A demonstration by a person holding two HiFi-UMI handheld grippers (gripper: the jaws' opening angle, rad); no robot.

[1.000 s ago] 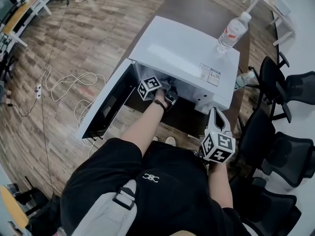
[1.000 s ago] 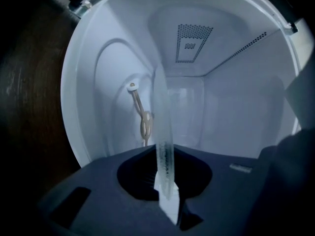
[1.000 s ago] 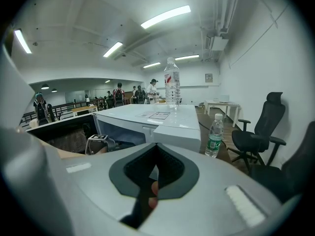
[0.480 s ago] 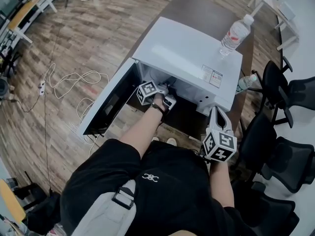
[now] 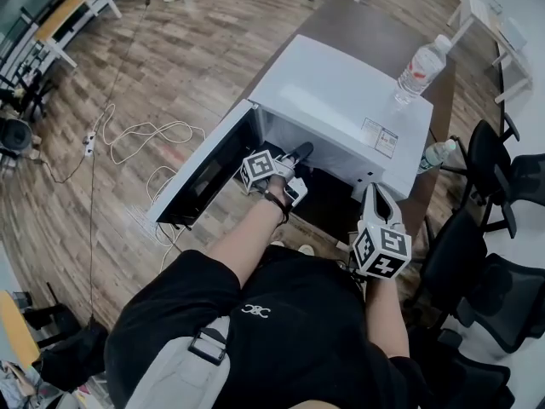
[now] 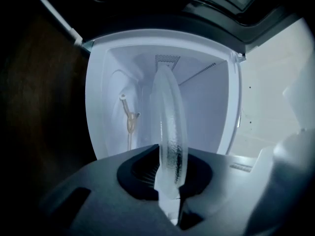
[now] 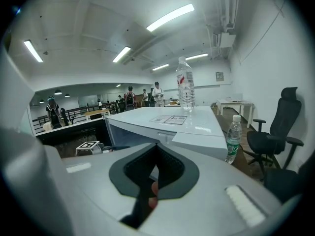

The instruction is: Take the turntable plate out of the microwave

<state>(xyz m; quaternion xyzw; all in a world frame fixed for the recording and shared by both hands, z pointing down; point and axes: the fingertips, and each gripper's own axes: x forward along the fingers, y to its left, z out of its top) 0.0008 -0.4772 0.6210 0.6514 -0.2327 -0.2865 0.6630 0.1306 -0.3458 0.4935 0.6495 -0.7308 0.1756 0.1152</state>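
Note:
The glass turntable plate [image 6: 169, 117] stands on edge between the jaws of my left gripper [image 6: 170, 181], which is shut on its rim. Behind it is the white microwave's cavity [image 6: 206, 107], with a clear roller part [image 6: 129, 122] on the back left. In the head view my left gripper [image 5: 294, 156] is at the mouth of the microwave [image 5: 341, 92], whose door [image 5: 204, 177] hangs open to the left; the plate is hard to make out there. My right gripper [image 5: 375, 196] waits by the microwave's front right corner, shut with nothing held [image 7: 150, 181].
A water bottle [image 5: 421, 58] stands on top of the microwave, and a second bottle [image 5: 436, 153] stands beside it on the brown table [image 5: 358, 24]. Black office chairs [image 5: 494, 169] crowd the right. Cables [image 5: 140, 139] lie on the wooden floor at the left.
My left gripper has drawn back and up out of the cavity to its mouth, with the plate in it. The right gripper has stayed where it was.

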